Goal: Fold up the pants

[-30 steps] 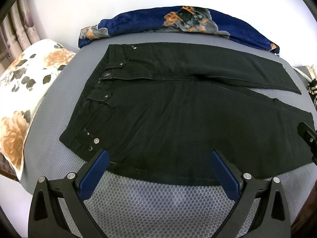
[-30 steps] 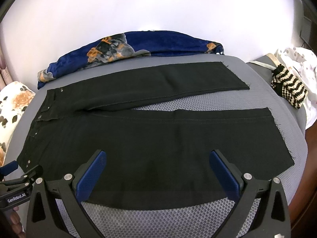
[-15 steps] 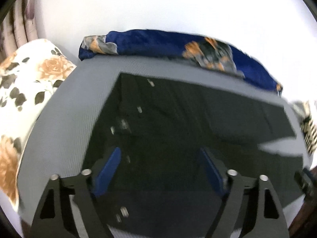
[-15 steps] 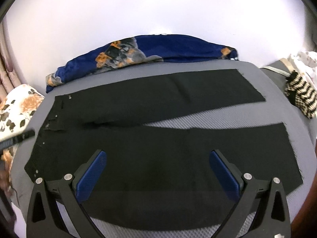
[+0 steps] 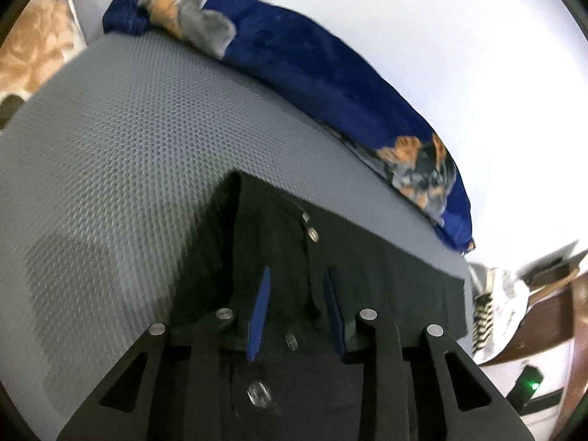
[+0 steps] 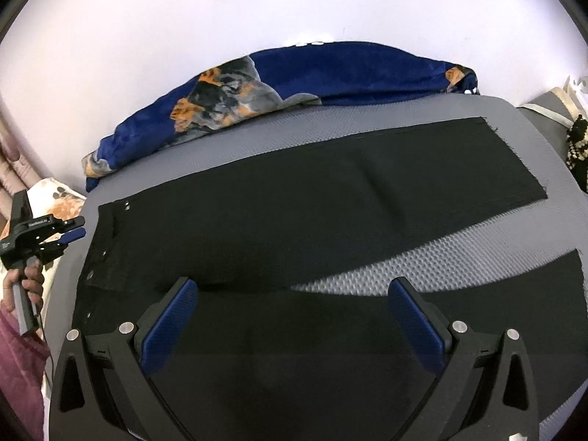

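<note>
My left view is smeared; pants (image 5: 367, 279) waistband runs under my left gripper (image 5: 297, 290). At 3 o'clock, near leg cut off.

Both tools are black plastic frames with triangular cut-outs, round silver screw heads and blue textured pads on the left gripper (image 5: 296, 312) and right gripper (image 6: 292, 321). The hand (image 6: 27, 286) grips a grey handle, its sleeve (image 6: 18, 364) quilted mauve-pink.

Lighting: bright, even; wall (image 6: 183, 55) overexposed. Left wrist view motion-blurred; right wrist view sharp. Fisheye bending, dark vignette at rims.
</note>
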Demonstrator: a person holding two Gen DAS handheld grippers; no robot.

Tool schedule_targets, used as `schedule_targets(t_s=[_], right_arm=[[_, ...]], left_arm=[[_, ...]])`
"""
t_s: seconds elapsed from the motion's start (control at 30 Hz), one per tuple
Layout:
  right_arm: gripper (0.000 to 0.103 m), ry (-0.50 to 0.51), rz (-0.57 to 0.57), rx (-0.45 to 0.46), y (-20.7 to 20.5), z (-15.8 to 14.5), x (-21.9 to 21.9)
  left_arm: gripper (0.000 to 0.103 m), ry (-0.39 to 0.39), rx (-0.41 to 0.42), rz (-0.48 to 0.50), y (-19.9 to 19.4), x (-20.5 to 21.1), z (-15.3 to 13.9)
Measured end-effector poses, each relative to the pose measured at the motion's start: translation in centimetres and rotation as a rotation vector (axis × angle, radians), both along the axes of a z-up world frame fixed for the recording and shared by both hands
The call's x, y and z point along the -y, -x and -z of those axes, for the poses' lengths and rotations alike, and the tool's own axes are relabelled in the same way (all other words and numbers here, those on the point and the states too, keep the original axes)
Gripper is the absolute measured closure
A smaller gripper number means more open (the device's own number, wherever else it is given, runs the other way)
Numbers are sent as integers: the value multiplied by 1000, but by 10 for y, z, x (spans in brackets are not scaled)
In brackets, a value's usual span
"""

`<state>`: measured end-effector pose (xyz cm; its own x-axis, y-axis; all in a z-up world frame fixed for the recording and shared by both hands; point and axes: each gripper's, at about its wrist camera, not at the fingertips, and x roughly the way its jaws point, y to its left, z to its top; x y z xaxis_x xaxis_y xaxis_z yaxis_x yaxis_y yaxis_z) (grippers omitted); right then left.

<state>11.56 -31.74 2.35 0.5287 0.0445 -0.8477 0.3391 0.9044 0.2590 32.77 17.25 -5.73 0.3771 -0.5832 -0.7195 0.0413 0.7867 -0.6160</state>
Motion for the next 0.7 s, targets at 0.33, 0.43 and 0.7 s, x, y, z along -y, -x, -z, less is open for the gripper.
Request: schedule_targets(t_s=[0.33, 0.43, 0.7], right_arm=[[0, 33, -21, -44, -48, 18, -5], [0, 29, -32, -53, -58, 25, -9], [0, 34, -55, -51, -74, 36, -20]], left_arm=[[74, 88, -70, -3, -48, -11, 36], [75, 95, -59, 8, -50, -16, 33], [75, 114, -66, 36, -53, -20, 41]])
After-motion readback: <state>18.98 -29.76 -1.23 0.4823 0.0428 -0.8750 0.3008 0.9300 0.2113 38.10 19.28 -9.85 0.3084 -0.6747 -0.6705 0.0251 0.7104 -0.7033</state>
